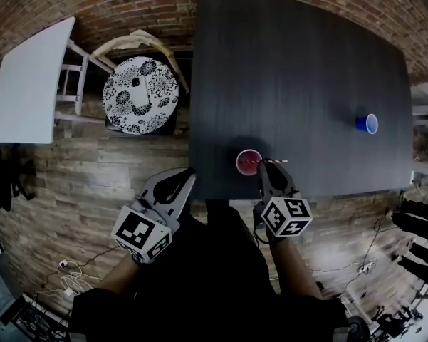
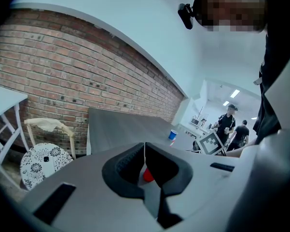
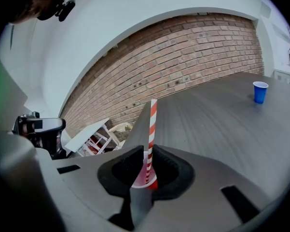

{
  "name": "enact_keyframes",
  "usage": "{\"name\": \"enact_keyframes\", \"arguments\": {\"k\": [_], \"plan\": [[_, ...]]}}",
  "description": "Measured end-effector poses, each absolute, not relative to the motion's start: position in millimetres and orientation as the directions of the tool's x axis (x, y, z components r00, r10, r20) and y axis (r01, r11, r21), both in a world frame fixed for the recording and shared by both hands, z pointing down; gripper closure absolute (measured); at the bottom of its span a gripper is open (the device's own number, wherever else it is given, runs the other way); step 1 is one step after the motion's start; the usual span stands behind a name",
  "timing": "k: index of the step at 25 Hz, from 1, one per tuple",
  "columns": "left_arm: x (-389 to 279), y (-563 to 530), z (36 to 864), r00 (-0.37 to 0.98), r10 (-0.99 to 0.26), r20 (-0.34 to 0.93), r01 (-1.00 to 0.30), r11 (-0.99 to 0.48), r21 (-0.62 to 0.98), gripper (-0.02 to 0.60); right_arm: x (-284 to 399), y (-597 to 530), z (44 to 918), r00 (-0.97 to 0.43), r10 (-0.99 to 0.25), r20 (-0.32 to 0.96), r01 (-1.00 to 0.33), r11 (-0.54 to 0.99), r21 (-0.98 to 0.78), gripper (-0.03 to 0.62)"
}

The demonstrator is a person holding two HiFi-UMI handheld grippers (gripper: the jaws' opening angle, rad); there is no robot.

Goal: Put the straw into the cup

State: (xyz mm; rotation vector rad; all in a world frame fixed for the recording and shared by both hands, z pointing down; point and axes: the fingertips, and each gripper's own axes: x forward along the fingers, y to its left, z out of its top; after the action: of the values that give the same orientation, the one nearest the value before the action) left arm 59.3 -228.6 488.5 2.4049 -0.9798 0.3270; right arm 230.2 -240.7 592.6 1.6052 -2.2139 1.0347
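Note:
A red cup [image 1: 248, 162] stands near the front edge of the dark table [image 1: 299, 70]. My right gripper [image 1: 268, 167] is just right of it, shut on a red-and-white striped straw [image 1: 272, 161]. In the right gripper view the straw [image 3: 152, 124] rises between the pads of that gripper [image 3: 145, 158], and its lower end dips into the mouth of the cup [image 3: 153, 181]. My left gripper [image 1: 187, 177] hangs off the table's left front corner, shut with nothing in it. In the left gripper view the cup [image 2: 147, 176] shows as a red patch beyond the shut left gripper [image 2: 145, 151].
A blue cup [image 1: 370, 123] stands far right on the table, also seen in the right gripper view [image 3: 260, 91]. Left of the table are a round patterned stool [image 1: 140, 95] and a white table [image 1: 28, 77]. People [image 2: 229, 122] stand in the background. Cables lie on the wooden floor.

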Motion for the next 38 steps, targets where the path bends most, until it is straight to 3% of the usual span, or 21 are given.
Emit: {"name": "enact_keyframes", "arguments": {"k": [3,5,10,23,35,38], "plan": [[59.3,-226.4,486.1,0.715,-0.576,0.396,-0.699,-0.610,0.374,0.558,230.3,-238.8,595.7,-0.373,-0.739,0.561,-0.900,0.140,-0.414,0.526],[59.2,-225.5,485.5,0.717,-0.575,0.394,-0.696,-0.612,0.375,0.558,230.8,-238.2,598.4,-0.369,-0.735,0.568,-0.898,0.126,-0.421,0.450],[59.1,-223.9,484.5,0.721,-0.572,0.391,-0.692,-0.619,0.372,0.558,234.3,-236.2,598.6,-0.354,-0.738,0.574,-0.904,0.114,-0.411,0.437],[57.5,-222.9,467.4,0.746,-0.562,0.358,-0.665,-0.653,0.362,0.558,242.0,-222.6,586.2,-0.308,-0.756,0.578,-0.909,0.055,-0.414,0.434],[46.6,-209.1,444.6,0.795,-0.530,0.296,-0.607,-0.713,0.352,0.558,225.7,-196.8,517.1,-0.247,-0.851,0.463,-0.903,0.030,-0.428,0.436],[42.5,-205.8,439.0,0.801,-0.529,0.279,-0.598,-0.720,0.352,0.558,216.6,-190.6,491.9,-0.249,-0.870,0.426,-0.905,0.053,-0.422,0.497]]}}
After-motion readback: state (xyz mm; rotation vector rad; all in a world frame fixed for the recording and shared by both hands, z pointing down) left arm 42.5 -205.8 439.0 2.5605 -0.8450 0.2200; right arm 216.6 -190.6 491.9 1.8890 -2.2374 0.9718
